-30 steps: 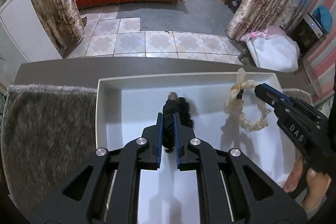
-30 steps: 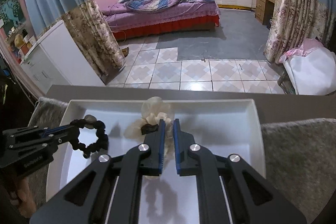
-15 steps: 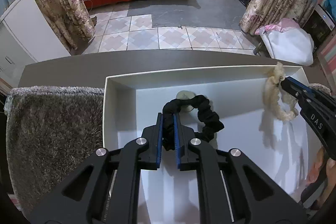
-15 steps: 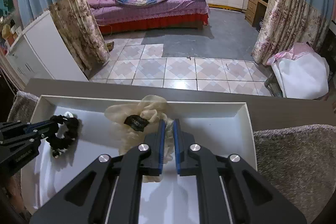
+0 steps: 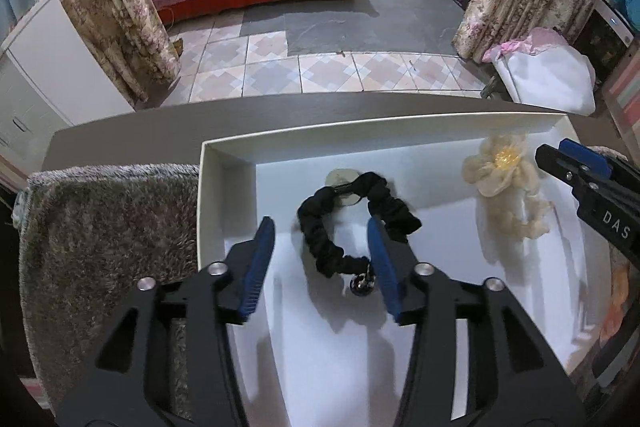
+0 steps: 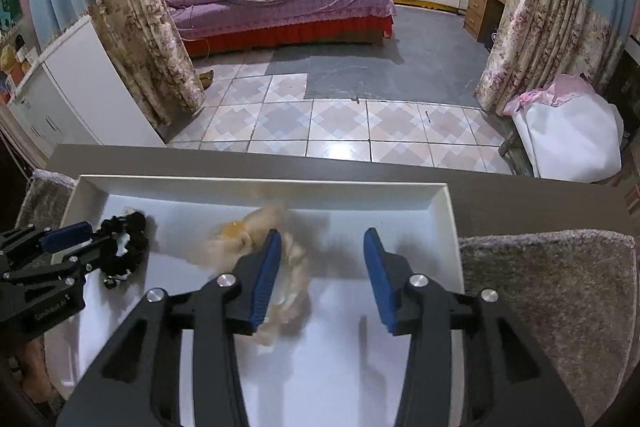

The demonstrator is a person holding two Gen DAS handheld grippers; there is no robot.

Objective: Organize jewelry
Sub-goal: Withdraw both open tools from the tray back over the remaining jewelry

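A white tray (image 5: 228, 195) sits on the table. A black scrunchie bracelet (image 5: 352, 223) lies in its left half, between the open fingers of my left gripper (image 5: 322, 247). A cream flower scrunchie (image 5: 504, 187) lies in the right half, blurred in the right wrist view (image 6: 256, 239), just left of my open right gripper (image 6: 322, 267); its left finger (image 6: 266, 279) overlaps it. The black bracelet also shows in the right wrist view (image 6: 124, 247), beside the left gripper. Neither gripper holds anything.
Grey fluffy mats lie either side of the tray (image 5: 100, 235) (image 6: 552, 291). The grey table's far edge (image 5: 280, 111) runs just beyond the tray. Beyond are a tiled floor, curtains, a bed and a white cabinet.
Both grippers have opened and let go: the black bracelet and the cream scrunchie have dropped into the tray. Both were held shut half a second ago.
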